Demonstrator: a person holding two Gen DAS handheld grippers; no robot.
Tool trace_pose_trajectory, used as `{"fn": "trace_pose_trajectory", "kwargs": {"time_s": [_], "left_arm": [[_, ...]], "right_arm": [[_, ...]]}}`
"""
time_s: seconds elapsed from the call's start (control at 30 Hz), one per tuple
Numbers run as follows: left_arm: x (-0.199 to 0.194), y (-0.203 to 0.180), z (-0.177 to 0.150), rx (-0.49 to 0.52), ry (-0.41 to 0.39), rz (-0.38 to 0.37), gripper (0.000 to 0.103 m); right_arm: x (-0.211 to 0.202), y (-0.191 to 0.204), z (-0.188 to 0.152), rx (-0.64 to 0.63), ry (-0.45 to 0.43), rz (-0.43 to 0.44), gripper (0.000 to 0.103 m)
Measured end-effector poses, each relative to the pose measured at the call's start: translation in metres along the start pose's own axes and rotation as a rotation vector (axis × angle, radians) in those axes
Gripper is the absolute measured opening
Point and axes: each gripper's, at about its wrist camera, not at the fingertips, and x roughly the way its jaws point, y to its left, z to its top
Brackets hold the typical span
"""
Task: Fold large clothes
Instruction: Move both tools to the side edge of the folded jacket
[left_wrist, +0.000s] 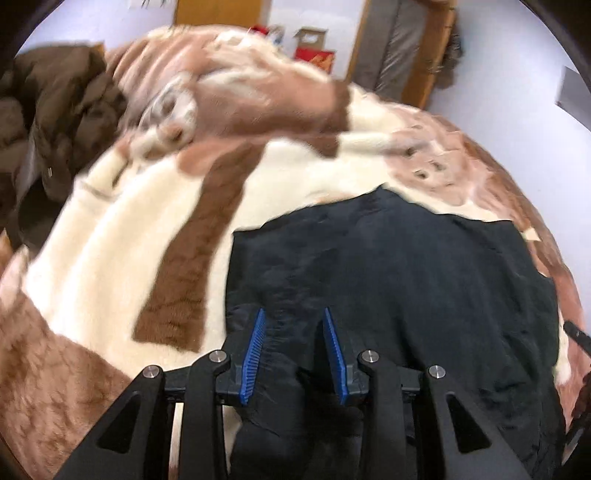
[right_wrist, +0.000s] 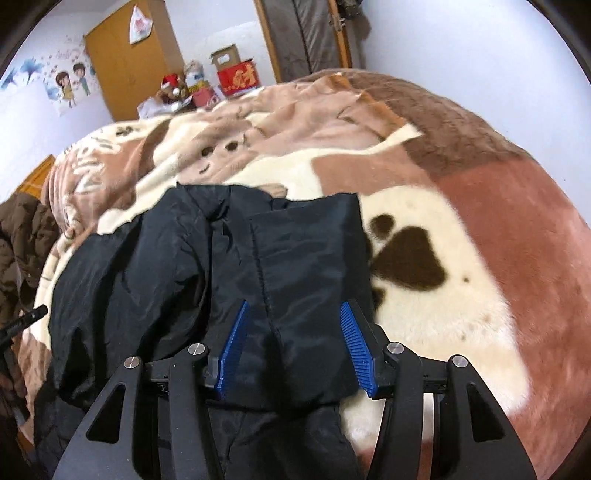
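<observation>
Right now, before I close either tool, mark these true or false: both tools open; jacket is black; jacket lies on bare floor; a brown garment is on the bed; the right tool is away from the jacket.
1. Both the left tool and the right tool are open: true.
2. The jacket is black: true.
3. It lies on bare floor: false, it lies on a blanket.
4. A brown garment lies nearby: true.
5. The right tool is away from the jacket: false, it straddles jacket fabric.

Right gripper (right_wrist: 293, 314) is being held open over black jacket (right_wrist: 184, 258), which is lying on paw-print blanket (right_wrist: 461, 221).
</observation>
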Motion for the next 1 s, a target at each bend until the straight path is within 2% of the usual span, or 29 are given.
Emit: {"fn": "trace_pose_trajectory", "kwargs": {"time_s": [0.1, 0.17, 0.27, 0.47, 0.93, 1.0], "left_arm": [[0.029, 0.005, -0.005, 0.008, 0.061, 0.025, 0.035], [0.036, 0.007, -0.01, 0.006, 0.071, 0.019, 0.035], [0.028, 0.007, -0.012, 0.014, 0.061, 0.029, 0.035], [-0.021, 0.001, -0.026, 0.036, 0.021, 0.034, 0.035], [-0.148, -0.035, -0.108, 0.149, -0.042, -0.018, 0.035], [-0.161, -0.038, -0.12, 0.169, -0.048, -0.02, 0.043]], "right_arm": [[0.031, -0.003, -0.002, -0.019, 0.087, -0.037, 0.047], [0.038, -0.006, -0.003, -0.008, 0.096, -0.036, 0.047], [0.027, -0.008, -0.004, 0.022, 0.086, -0.038, 0.047], [-0.021, -0.005, -0.024, 0.039, 0.054, -0.005, 0.047], [-0.138, 0.029, -0.103, -0.036, 0.007, 0.092, 0.047], [-0.148, 0.03, -0.114, -0.051, 0.008, 0.094, 0.047]]}}
